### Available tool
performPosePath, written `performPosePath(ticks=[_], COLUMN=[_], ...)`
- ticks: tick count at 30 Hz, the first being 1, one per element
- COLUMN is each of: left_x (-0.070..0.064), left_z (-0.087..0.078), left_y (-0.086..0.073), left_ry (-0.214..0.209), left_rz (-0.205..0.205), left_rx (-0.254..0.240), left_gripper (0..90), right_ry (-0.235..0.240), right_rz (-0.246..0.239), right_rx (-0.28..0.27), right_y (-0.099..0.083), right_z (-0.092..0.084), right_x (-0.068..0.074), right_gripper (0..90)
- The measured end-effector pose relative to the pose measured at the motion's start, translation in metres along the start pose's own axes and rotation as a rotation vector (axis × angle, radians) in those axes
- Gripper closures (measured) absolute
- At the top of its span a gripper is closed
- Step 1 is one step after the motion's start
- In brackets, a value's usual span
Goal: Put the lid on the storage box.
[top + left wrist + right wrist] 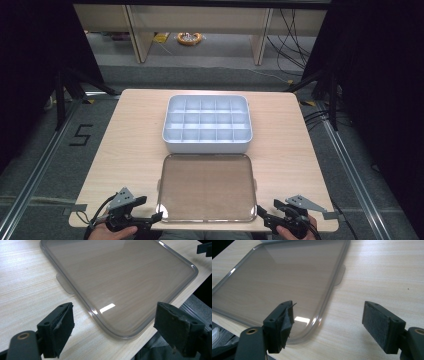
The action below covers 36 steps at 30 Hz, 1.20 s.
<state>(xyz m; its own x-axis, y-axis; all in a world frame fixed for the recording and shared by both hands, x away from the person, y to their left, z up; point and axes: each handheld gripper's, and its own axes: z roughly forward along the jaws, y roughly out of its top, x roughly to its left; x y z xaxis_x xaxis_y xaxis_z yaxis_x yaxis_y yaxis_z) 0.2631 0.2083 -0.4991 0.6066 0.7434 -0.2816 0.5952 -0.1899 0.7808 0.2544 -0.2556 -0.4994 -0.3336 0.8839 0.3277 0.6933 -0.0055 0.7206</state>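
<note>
A clear smoky plastic lid (206, 186) lies flat on the near half of the wooden table (135, 145). Behind it stands a pale blue-grey organiser box (207, 124) split into several empty compartments. My left gripper (150, 210) rests at the lid's near-left corner, open, with that corner (120, 332) of the lid between its spread jaws. At the lid's near-right corner sits my right gripper (265, 212), open too. The right gripper view shows the lid's corner (312, 327) between its jaws, nothing pressed. Each long side of the lid carries a small tab (65, 285).
The table's near edge (200, 227) runs just under the lid and both hands. Dark floor with rails surrounds the table, a "5" marked at the left (80, 135). Wooden furniture legs and cables stand at the back.
</note>
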Motion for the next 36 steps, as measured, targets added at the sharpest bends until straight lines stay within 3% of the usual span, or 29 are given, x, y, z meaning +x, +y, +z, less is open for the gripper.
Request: performPosePath(ticks=[3,5,7,9,10,16,17,18,21,24,25,27,28,29,30,34,35,36], left_x=[0.000,0.001,0.000,0.002,0.002,0.004,0.002,0.002,0.000,-0.001,-0.001,-0.001,-0.002,0.000,-0.002,-0.003,-0.003,-0.003], left_z=[0.000,0.000,0.000,0.001,0.001,0.002,0.002,0.002,0.004,0.004,0.004,0.005,0.005,0.004,0.006,0.009,0.010,0.012], left_y=[0.000,0.000,0.000,0.000,0.000,0.001,0.000,0.000,0.001,0.001,0.001,0.001,0.001,0.002,0.002,0.004,0.004,0.004], left_ry=[0.007,0.007,0.006,0.002,0.007,0.010,0.008,0.011,0.012,0.020,0.022,0.022,0.020,0.015,0.019,0.019,0.018,0.014], left_rz=[-0.013,0.005,-0.014,-0.004,-0.004,0.013,-0.017,-0.014,-0.022,-0.025,-0.031,-0.038,-0.042,-0.015,-0.047,-0.047,-0.057,-0.078], left_rx=[0.004,0.016,0.016,0.022,0.029,0.046,0.039,0.045,0.040,0.047,0.052,0.051,0.060,0.082,0.058,0.059,0.067,0.065], left_gripper=[15.4,15.4,15.4,15.4,15.4,15.4,15.5,15.5,15.5,15.5,15.5,15.5,15.8,15.9,15.9,15.6,15.6,15.7], right_ry=[0.020,0.014,0.038,0.041,0.051,0.066,0.071,0.083,0.058,0.080,0.073,0.083,0.072,0.072,0.071,0.096,0.079,0.094], right_rz=[-0.015,-0.017,-0.017,-0.017,0.014,0.004,0.006,0.013,0.004,0.028,0.002,0.030,0.007,0.044,0.013,0.017,0.018,0.028], right_rx=[-0.002,0.002,-0.004,-0.019,-0.015,-0.001,0.000,-0.002,-0.014,-0.015,-0.019,0.000,-0.011,0.008,0.008,-0.005,0.008,-0.002], right_y=[0.000,0.001,0.000,0.000,0.000,0.001,0.001,0.001,0.001,0.001,0.001,0.001,0.001,0.001,0.002,0.003,0.004,0.004], right_z=[-0.001,-0.001,-0.001,0.001,0.000,-0.002,-0.002,-0.001,0.001,0.004,0.004,0.002,0.004,0.004,0.005,0.009,0.010,0.013], right_x=[-0.003,-0.003,-0.003,-0.003,-0.002,-0.004,-0.004,-0.003,-0.002,0.000,-0.002,0.002,0.001,0.004,0.001,0.002,0.003,0.003], right_gripper=[25.7,25.1,23.7,22.4,22.3,21.7,21.6,21.6,21.6,21.8,21.9,22.1,22.2,22.4,22.5,23.3,23.7,24.3])
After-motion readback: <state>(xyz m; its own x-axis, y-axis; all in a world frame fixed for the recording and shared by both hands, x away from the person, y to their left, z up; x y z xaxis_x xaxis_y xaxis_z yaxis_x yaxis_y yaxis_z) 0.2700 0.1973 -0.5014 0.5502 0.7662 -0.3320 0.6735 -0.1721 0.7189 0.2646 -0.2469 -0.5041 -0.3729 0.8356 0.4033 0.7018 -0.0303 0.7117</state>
